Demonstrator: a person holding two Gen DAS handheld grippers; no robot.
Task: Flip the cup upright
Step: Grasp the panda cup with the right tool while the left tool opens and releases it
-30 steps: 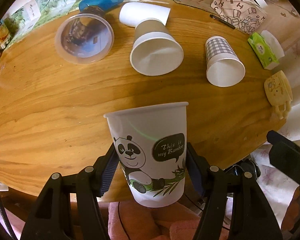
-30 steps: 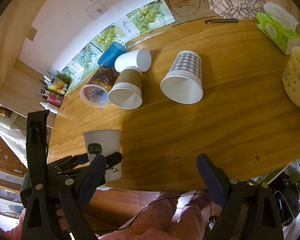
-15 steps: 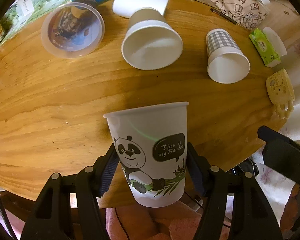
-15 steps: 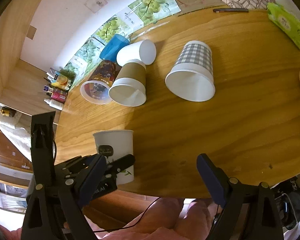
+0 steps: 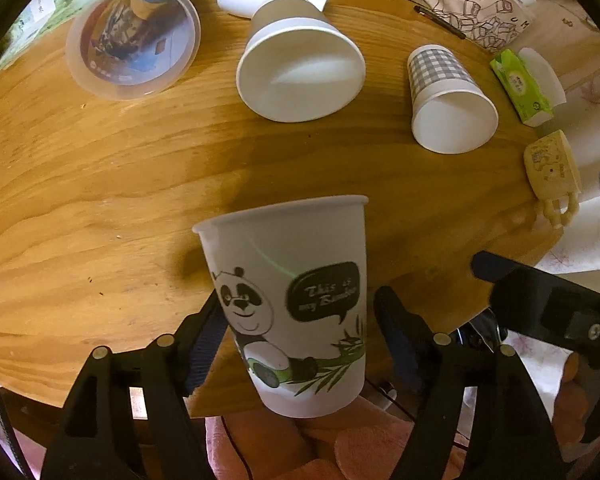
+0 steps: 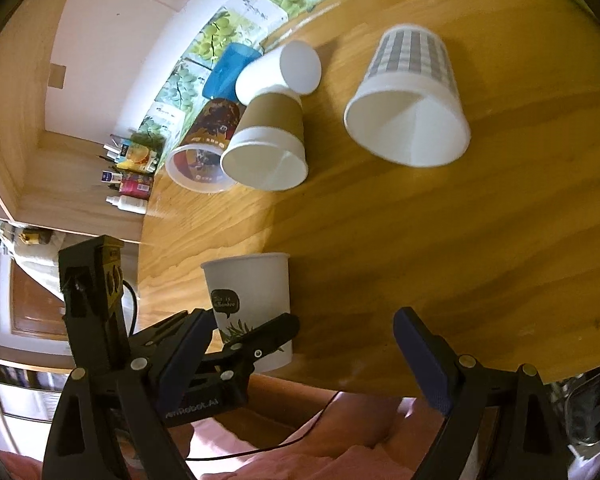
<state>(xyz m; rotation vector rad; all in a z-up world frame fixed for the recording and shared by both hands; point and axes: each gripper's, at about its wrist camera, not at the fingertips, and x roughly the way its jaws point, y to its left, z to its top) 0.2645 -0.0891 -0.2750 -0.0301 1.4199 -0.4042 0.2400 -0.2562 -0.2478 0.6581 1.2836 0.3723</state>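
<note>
Panda paper cup (image 5: 296,304) upright, mouth up, long axis vertical, standing between the fingers of the left hand-held gripper (image 5: 298,344) at the near edge of the tabletop (image 5: 100,184). Left finger pad (image 5: 204,344) touching or almost touching the cup wall; right finger pad (image 5: 396,340) set apart from it by a visible gap, so parted, not clamping. From the right wrist view, cup base apparently resting on the wood right by the rim of the tabletop, though contact underneath partly hidden by the left tool. Judged as upright already, release under way or just done; straight pull-back toward the person called for, without brushing the wall, since so near the edge a nudge could tip it off.

Right hand-held gripper (image 6: 304,360) spread wide, holding nothing, just beside the cup on its right. Other cups, gingham paper cup (image 5: 448,100) and brown-sleeved paper cup (image 5: 300,64), lying on their sides well beyond.
</note>
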